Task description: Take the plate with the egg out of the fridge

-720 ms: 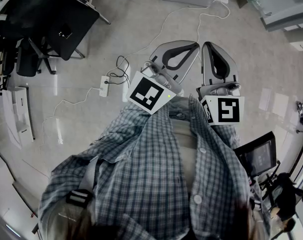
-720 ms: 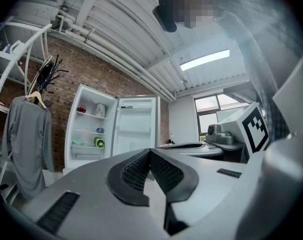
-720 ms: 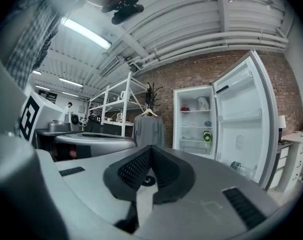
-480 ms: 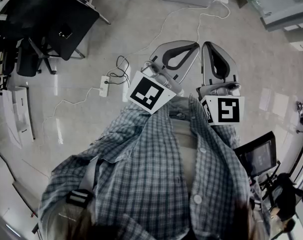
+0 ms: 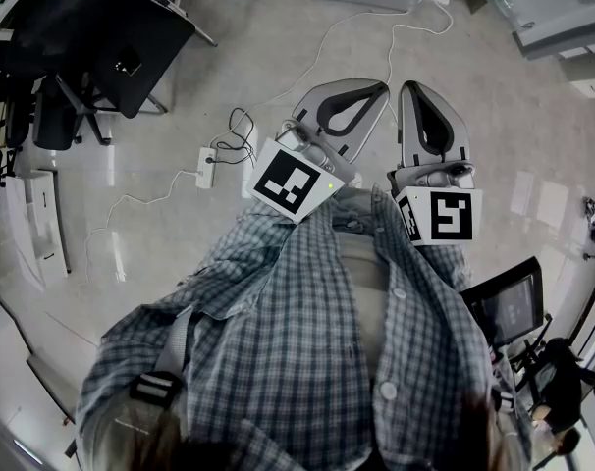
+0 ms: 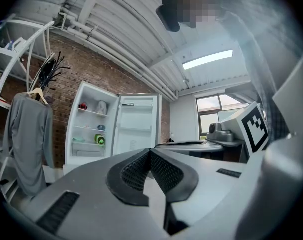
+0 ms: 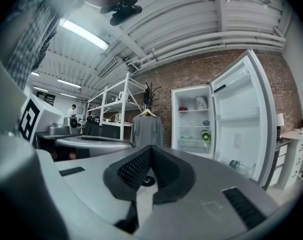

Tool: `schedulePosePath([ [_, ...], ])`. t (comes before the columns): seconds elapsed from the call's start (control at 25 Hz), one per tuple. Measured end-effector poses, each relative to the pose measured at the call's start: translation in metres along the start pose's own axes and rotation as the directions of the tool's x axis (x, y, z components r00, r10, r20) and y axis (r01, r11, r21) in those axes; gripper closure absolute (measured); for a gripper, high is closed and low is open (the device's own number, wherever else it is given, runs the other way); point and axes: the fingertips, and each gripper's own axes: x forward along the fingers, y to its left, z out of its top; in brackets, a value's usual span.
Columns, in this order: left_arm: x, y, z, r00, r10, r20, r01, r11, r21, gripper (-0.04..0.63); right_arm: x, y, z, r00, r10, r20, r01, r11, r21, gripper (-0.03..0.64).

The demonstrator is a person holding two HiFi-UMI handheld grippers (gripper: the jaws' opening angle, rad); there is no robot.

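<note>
even daylight-bright room lit by ceiling strip lights [image 6: 207,59], glare on the glossy floor [image 5: 278,57], strong fisheye bending at edges.

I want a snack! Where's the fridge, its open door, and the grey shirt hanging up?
fridge [image 7: 189,118], right gripper view, bare back wall inside.
open door [image 7: 244,126], right gripper view, white inner face.
grey shirt [image 7: 146,130], right gripper view, chest of the shirt.

right gripper [image 7: 150,150]: jaws together, empty | fridge [image 7: 191,129]: open, well apart ahead
</note>
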Motion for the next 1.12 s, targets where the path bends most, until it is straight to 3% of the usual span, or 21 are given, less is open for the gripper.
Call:
schedulePosePath([
  [0.44, -0.008, 0.024, 0.001, 1.0, 0.001, 0.006, -0.001, 1.0, -0.002, 0.589, 0.009, 0.001, -0.001, 0.999, -0.043, -0.005, 0.043, 0.999, -0.006, 0.611],
  [1.12, -0.043, 0.059, 0.004, 1.0, -0.007, 0.028, 0.007, 1.0, -0.003, 0.589, 0.033, 0.04, 0.002, 0.998, -0.066, -0.001, 0.066, 0.998, -0.012, 0.611],
])
